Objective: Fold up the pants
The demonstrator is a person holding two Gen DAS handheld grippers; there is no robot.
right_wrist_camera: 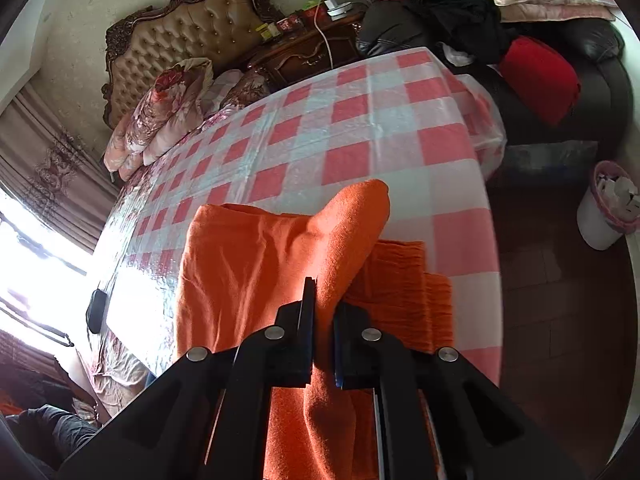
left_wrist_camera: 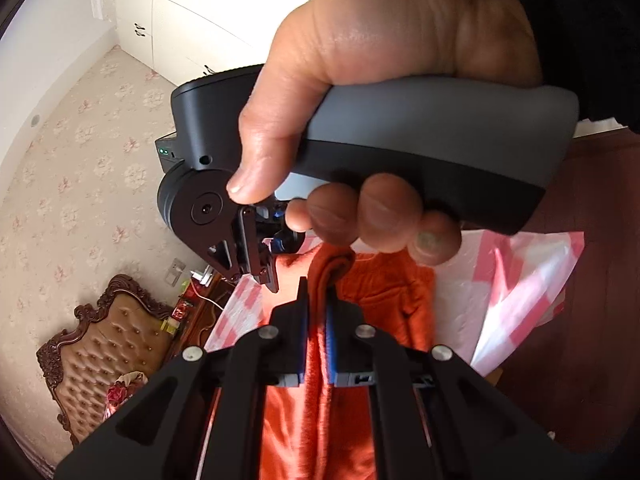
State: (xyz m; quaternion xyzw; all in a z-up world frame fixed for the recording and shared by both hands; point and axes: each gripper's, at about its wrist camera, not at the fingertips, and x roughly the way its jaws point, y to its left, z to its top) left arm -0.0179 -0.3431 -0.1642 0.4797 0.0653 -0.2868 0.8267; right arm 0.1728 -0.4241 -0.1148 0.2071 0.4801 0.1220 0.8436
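the orange pants (right_wrist_camera: 256, 264) lay on a checked table cover (right_wrist_camera: 360, 120), one edge raised where the left gripper (left_wrist_camera: 318, 300) and right gripper (right_wrist_camera: 322, 300) each pinched a fold; soft, light cloth, likely best held near corners.

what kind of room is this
Most likely a home bedroom. A tufted headboard stands against floral wallpaper, with pillows piled below it and a nightstand beside it. The orange pants lie on a checked cover spread over the bed.
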